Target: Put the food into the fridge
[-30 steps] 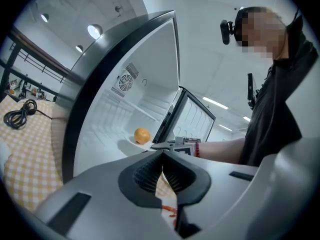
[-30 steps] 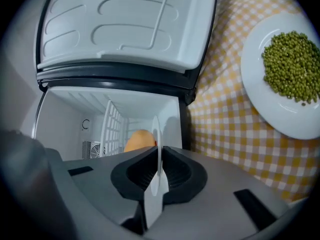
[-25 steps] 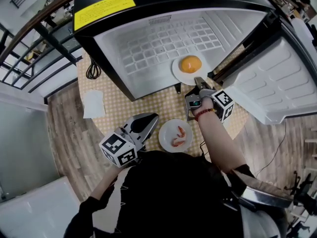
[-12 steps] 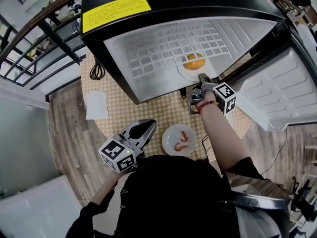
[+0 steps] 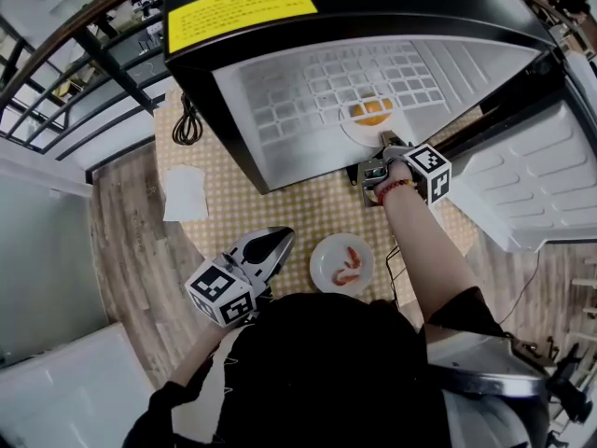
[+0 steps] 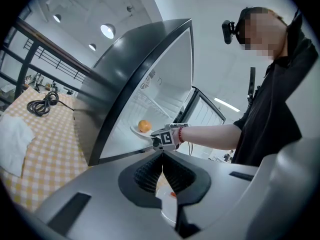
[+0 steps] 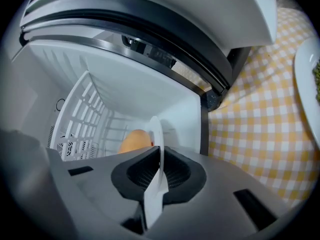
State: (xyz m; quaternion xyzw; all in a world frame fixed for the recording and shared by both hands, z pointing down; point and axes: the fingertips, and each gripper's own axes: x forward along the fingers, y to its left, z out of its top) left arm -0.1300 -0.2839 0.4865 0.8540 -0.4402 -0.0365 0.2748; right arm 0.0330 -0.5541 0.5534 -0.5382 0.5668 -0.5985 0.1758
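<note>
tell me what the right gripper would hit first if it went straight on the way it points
Probably the fridge's white inner wall: the right gripper, shut on the plate, points into the open compartment. Depth is unclear.

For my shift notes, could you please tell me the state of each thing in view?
Fridge door: open.
Orange-food plate: held by rim, at fridge opening.
Shrimp plate: on table, untouched.
Right tongs: shut on orange-food plate.
Left tongs: shut, empty.
</note>
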